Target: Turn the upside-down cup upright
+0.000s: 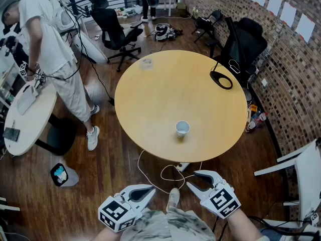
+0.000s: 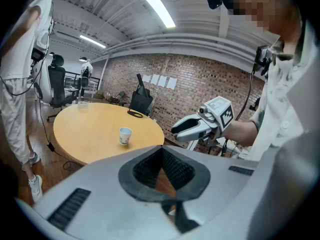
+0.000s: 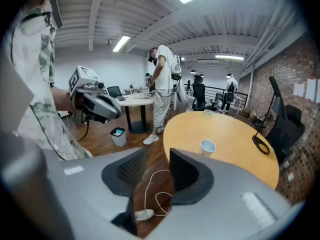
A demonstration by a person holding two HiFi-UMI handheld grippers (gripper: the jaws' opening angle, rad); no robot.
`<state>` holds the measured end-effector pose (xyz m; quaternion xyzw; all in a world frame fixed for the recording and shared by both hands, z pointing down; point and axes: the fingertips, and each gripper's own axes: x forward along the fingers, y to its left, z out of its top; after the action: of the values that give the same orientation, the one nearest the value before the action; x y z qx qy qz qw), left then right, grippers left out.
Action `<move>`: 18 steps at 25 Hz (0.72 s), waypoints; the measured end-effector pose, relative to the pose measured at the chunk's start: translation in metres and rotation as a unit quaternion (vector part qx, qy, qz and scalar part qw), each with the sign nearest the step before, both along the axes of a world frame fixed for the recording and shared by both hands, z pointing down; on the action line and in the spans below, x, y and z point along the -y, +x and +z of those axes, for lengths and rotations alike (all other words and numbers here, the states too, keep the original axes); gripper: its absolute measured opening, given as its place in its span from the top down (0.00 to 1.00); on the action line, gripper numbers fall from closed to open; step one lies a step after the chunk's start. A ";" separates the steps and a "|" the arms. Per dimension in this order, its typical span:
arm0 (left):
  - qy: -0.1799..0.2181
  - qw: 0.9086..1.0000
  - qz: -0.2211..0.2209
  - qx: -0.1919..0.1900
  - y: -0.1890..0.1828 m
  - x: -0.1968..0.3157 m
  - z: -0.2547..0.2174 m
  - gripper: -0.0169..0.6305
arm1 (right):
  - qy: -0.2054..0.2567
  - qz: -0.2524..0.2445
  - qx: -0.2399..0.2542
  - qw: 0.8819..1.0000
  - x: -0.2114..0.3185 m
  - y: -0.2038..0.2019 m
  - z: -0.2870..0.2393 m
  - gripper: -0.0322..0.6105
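Our left claw (image 1: 149, 191) hangs low by our body, off the table (image 1: 150, 109), its tips together on nothing. We judge it idle, since nothing within reach needs holding. On the table we count three things. One clear tumbler (image 1: 146, 63) stands out of the way at 11 o'clock. One white cup (image 1: 182, 128) stands at 6 o'clock, close to the near rim where we reach it easily. Its mouth faces up, so the turning looks done. Our right claw (image 1: 190, 178) is also held back below the rim, its tips a little apart with only floor and cable showing between them. One black loop (image 1: 221, 79) lies at 2 o'clock. That makes two claws, both empty.
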<state>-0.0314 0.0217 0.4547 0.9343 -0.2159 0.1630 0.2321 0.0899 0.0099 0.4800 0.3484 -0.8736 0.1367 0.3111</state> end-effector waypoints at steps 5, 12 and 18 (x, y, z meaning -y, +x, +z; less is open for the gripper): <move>0.013 1.000 0.011 -0.003 0.022 0.063 -0.002 0.97 | 0.008 -0.018 -0.059 0.998 0.083 0.033 0.021 0.63; 0.013 1.000 0.009 -0.004 -0.003 0.133 -0.003 0.96 | -0.007 -0.079 -0.171 0.982 0.178 0.029 0.051 0.50; 0.018 1.000 0.002 -0.014 -0.024 0.182 -0.011 0.96 | -0.051 -0.171 -0.279 0.944 0.234 0.022 0.096 0.42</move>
<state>-0.0549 -0.1606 0.4439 0.9409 -0.2136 0.1464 0.2181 0.1115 -0.2242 0.5756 0.2014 -0.7904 0.0227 0.5782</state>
